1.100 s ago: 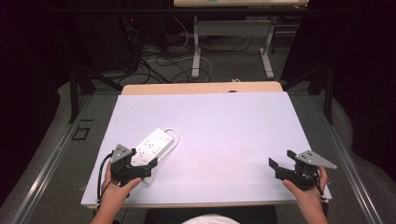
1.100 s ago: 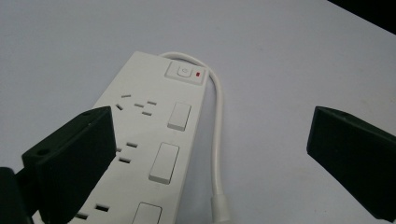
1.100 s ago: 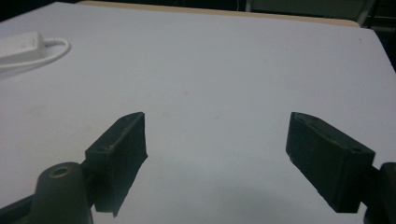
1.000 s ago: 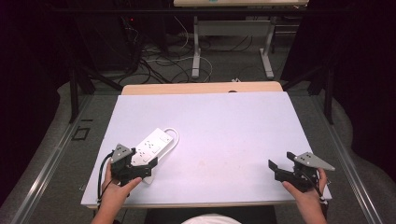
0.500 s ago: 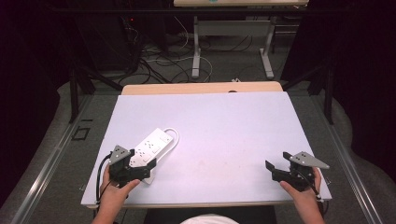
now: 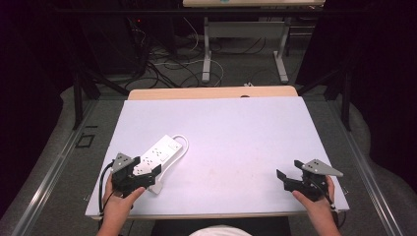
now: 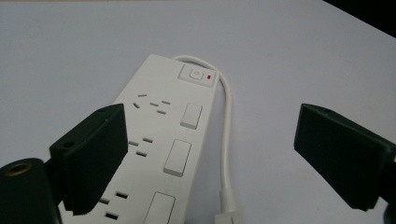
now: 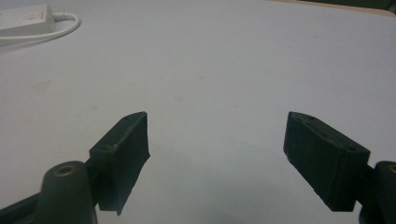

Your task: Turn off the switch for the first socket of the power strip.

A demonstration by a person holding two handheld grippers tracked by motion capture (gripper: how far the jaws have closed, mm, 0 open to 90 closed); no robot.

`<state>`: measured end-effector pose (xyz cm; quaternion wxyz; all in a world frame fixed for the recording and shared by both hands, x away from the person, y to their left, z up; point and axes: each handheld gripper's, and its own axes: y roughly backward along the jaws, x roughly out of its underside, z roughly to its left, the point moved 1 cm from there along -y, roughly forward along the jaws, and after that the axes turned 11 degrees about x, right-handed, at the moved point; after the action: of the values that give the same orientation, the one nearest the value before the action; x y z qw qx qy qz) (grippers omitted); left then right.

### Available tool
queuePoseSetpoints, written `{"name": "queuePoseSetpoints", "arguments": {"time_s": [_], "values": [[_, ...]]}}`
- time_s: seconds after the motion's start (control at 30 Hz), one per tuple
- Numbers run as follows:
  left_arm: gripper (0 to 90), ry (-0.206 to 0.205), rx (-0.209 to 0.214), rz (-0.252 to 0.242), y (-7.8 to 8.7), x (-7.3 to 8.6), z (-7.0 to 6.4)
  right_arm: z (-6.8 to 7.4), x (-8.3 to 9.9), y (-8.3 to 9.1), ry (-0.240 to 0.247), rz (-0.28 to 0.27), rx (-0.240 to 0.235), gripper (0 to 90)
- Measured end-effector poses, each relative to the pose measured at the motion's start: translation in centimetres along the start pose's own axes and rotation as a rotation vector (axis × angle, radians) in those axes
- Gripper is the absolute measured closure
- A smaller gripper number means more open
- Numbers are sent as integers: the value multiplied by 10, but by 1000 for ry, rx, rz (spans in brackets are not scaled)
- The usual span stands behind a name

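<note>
Under and just ahead of left claw (image 7: 210, 158): white plastic power strip (image 7: 163, 144) w/ white cord (image 7: 227, 135), flat on pale table (image 6: 236, 142). Jaws spread wide, gripping nothing. Right claw (image 8: 215, 158) well apart, wide open, empty too.

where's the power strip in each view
High view: the power strip lies lower left on the table, its near end under the left tongs.
Left gripper view: centre, running up from the bottom edge between the open jaws, switch end farthest.
Right gripper view: top left corner, just its end.
Shared landmark: the white cord looping out of the switch end.
</note>
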<state>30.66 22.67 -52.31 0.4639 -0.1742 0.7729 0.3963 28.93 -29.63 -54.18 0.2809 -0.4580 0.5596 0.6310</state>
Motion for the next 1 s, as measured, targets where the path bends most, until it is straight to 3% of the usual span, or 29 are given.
{"name": "queuePoseSetpoints", "arguments": {"time_s": [0.2, 0.6, 1.0], "values": [[168, -14, -22, 18, 0, -3, -1, 1, 0, 0, -8, 10, -15, 220], [260, -45, -26, 42, 4, -18, -4, 1, 0, 1, -6, 4, -6, 220], [348, -24, -26, 39, 7, -37, -3, 1, 0, 2, -4, 0, -6, 220]]}}
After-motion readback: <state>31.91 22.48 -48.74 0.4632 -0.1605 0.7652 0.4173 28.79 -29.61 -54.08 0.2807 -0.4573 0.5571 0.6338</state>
